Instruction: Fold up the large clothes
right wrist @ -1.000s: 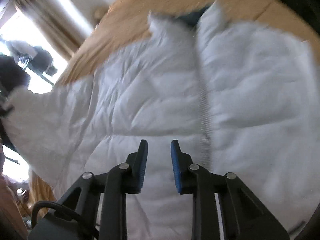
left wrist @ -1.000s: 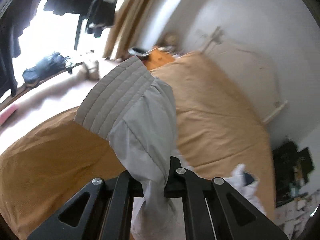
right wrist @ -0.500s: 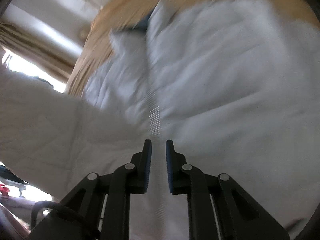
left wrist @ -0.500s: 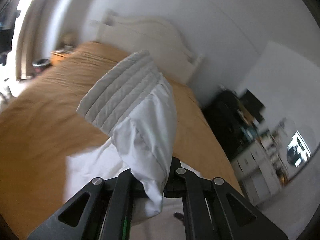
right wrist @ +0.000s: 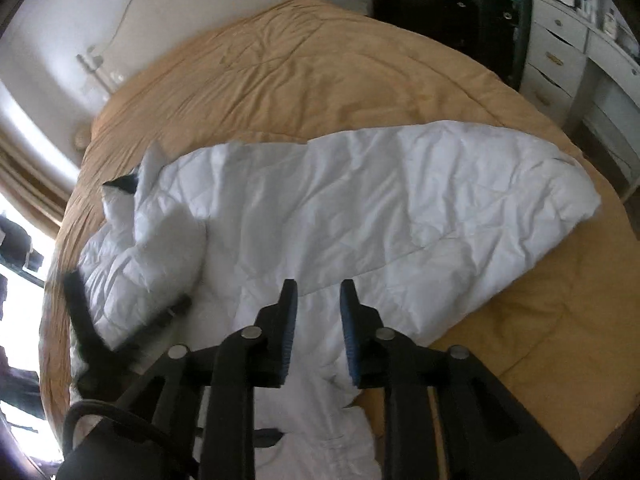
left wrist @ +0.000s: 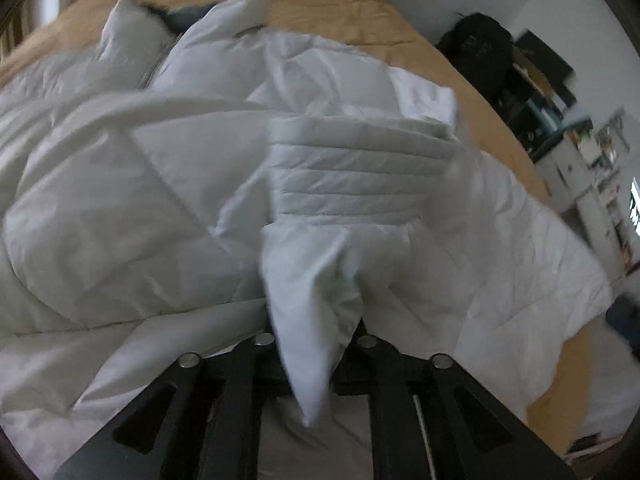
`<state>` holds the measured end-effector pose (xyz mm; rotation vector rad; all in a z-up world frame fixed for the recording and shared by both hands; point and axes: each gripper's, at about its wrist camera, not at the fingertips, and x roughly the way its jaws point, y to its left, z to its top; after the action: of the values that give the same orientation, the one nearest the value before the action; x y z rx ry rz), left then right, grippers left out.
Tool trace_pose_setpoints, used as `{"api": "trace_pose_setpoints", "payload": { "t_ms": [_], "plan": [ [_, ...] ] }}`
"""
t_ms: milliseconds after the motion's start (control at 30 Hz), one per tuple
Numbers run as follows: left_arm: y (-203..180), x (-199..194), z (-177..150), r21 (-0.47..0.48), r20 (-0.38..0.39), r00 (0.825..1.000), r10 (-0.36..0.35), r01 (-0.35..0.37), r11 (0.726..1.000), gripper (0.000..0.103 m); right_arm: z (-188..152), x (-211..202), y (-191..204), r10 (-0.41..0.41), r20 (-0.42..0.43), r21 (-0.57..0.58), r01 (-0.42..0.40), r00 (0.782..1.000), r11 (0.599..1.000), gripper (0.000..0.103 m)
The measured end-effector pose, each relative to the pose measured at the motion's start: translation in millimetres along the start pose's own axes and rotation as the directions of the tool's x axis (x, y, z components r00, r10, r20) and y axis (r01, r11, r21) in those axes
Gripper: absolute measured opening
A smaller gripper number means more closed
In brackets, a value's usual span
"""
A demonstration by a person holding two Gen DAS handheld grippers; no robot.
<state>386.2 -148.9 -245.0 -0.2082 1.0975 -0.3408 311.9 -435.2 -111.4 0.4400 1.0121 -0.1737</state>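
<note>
Ahead of the black-framed right gripper (right wrist: 318,312), whose fingers carry blue pads (right wrist: 289,332), lies a plain white quilted jacket (right wrist: 360,216) with a dark lining showing at its collar (right wrist: 122,184). Under and beyond the jacket spreads a plain tan bedspread (right wrist: 320,72). Just ahead of the black left gripper (left wrist: 312,344), the sleeve's white cuff (left wrist: 360,168) is ribbed in parallel stitched bands.
</note>
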Motion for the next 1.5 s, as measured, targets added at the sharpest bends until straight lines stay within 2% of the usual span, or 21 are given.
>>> {"api": "trace_pose_setpoints", "payload": {
  "t_ms": [33, 67, 133, 233, 300, 367, 433, 533, 667, 800, 833, 867, 900, 967, 1100, 1167, 1200, 1267, 1367, 1433, 1500],
  "plan": [
    [-7, -1, 4, 0.015, -0.014, 0.999, -0.036, 0.036, 0.999, 0.055, 2, 1, -4, 0.009, 0.000, 0.010, -0.009, 1.000, 1.000, 0.039],
    [-8, -6, 8, 0.015, -0.044, 0.992, -0.115, 0.116, 0.993, 0.081, 4, 0, -5, 0.011, -0.001, 0.016, -0.011, 1.000, 1.000, 0.063],
    [2, -29, 19, -0.031, -0.028, 0.983, -0.183, 0.182, 0.983, 0.084, 2, -12, -8, 0.003, 0.027, 0.019, -0.003, 1.000, 1.000, 0.084],
    [24, -85, 34, -0.096, 0.056, 0.965, -0.255, 0.259, 0.961, 0.085, 5, -24, 2, 0.005, 0.066, -0.002, -0.005, 0.998, 1.000, 0.084],
    [45, -133, 46, -0.108, 0.142, 0.962, -0.234, 0.250, 0.962, 0.093, 5, -28, 15, 0.012, 0.062, -0.024, -0.010, 0.998, 1.000, 0.084],
    [76, -173, 57, -0.104, 0.210, 0.973, -0.098, 0.121, 0.987, 0.099, 8, -17, 34, 0.029, 0.034, -0.042, -0.028, 0.999, 0.999, 0.084],
    [107, -193, 59, -0.100, 0.250, 0.966, 0.063, -0.039, 0.994, 0.100, 8, -2, 56, 0.042, -0.008, -0.069, -0.043, 0.999, 0.997, 0.084],
    [164, -188, 59, -0.085, 0.206, 0.908, 0.365, -0.355, 0.931, 0.100, 0, 28, 96, 0.039, -0.079, -0.123, -0.049, 0.996, 0.991, 0.084],
    [221, -150, 42, -0.037, 0.043, 0.855, 0.516, -0.515, 0.856, 0.095, -3, 75, 133, -0.034, -0.167, -0.131, 0.012, 0.985, 0.991, 0.084],
    [241, -118, 29, -0.079, -0.034, 0.874, 0.484, -0.485, 0.871, 0.094, 0, 111, 148, -0.080, -0.226, -0.132, 0.051, 0.971, 0.990, 0.084],
    [229, -104, 28, -0.079, -0.039, 0.874, 0.485, -0.487, 0.870, 0.094, 1, 118, 151, -0.118, -0.245, -0.152, 0.082, 0.962, 0.985, 0.074],
    [231, -102, 25, -0.077, -0.035, 0.872, 0.489, -0.490, 0.868, 0.094, 3, 120, 153, -0.143, -0.249, -0.165, 0.103, 0.958, 0.981, 0.035],
    [230, -103, 23, -0.075, -0.027, 0.871, 0.490, -0.491, 0.868, 0.094, 7, 122, 156, -0.171, -0.256, -0.185, 0.125, 0.952, 0.975, 0.022],
    [230, -104, 21, -0.067, -0.018, 0.873, 0.488, -0.488, 0.870, 0.095, 14, 113, 155, -0.142, -0.256, -0.180, 0.097, 0.956, 0.979, 0.018],
    [233, -93, 27, -0.084, -0.022, 0.884, 0.467, -0.467, 0.880, 0.101, 10, 92, 142, -0.158, -0.206, -0.220, 0.111, 0.966, 0.969, 0.018],
    [242, -91, 22, -0.109, -0.028, 0.890, 0.456, -0.456, 0.883, 0.103, 2, 99, 120, -0.184, -0.201, -0.211, 0.141, 0.962, 0.967, 0.030],
    [239, -91, 27, -0.121, -0.032, 0.894, 0.448, -0.448, 0.886, 0.103, -4, 109, 106, -0.256, -0.194, -0.217, 0.213, 0.947, 0.953, 0.031],
    [249, -86, 29, -0.152, -0.047, 0.906, 0.420, -0.422, 0.894, 0.103, -13, 125, 85, -0.390, -0.164, -0.251, 0.344, 0.906, 0.905, 0.047],
    [257, -84, 32, -0.175, -0.053, 0.914, 0.403, -0.406, 0.897, 0.103, -15, 112, 64, -0.334, -0.181, -0.172, 0.304, 0.925, 0.937, 0.043],
    [257, -84, 33, -0.170, -0.050, 0.910, 0.411, -0.413, 0.895, 0.103, -11, 84, 72, -0.275, -0.118, -0.151, 0.257, 0.954, 0.955, 0.043],
    [252, -86, 32, -0.165, -0.047, 0.906, 0.421, -0.423, 0.891, 0.103, -12, 51, 92, -0.140, -0.042, -0.168, 0.132, 0.989, 0.977, 0.043]
  ]
}}
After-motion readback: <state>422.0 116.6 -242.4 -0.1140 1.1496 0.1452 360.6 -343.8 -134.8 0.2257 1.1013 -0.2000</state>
